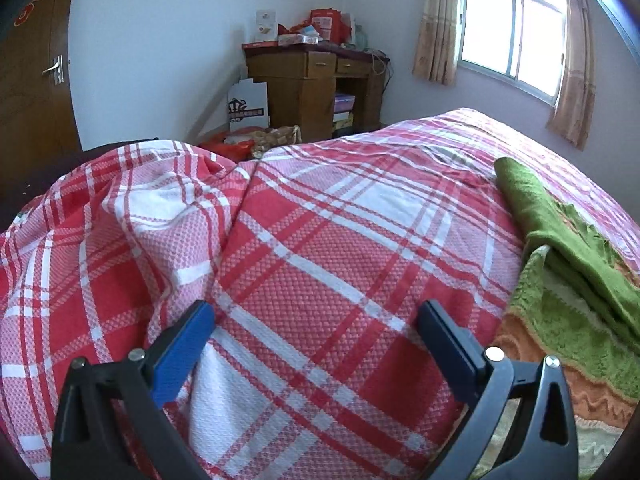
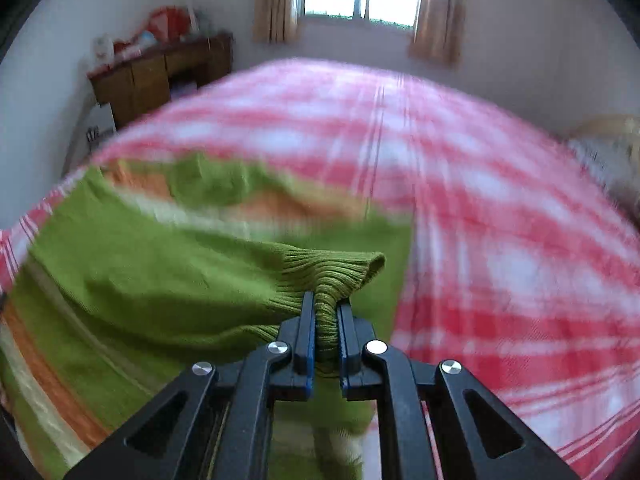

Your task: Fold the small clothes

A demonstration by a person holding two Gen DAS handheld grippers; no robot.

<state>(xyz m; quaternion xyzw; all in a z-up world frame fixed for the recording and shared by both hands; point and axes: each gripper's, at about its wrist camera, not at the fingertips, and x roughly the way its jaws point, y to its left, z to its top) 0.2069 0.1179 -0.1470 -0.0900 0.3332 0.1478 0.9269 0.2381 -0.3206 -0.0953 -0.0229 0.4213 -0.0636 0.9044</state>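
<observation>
On the red-and-white checked bedspread (image 1: 320, 240) lies a green knitted sweater (image 2: 152, 280) with orange and pale stripes, spread over the near left part of the bed in the right wrist view and showing at the right edge in the left wrist view. The right gripper (image 2: 326, 312) is clamped on the sweater's ribbed cuff (image 2: 340, 276), the knit bunched between its blue-padded fingers; the surroundings there are blurred. The left gripper (image 1: 316, 320) hangs above bare bedspread with its jaws wide apart and nothing between them. A wooden desk (image 1: 312, 80) stands against the far wall, a curtained window (image 1: 512, 36) to its right.
</observation>
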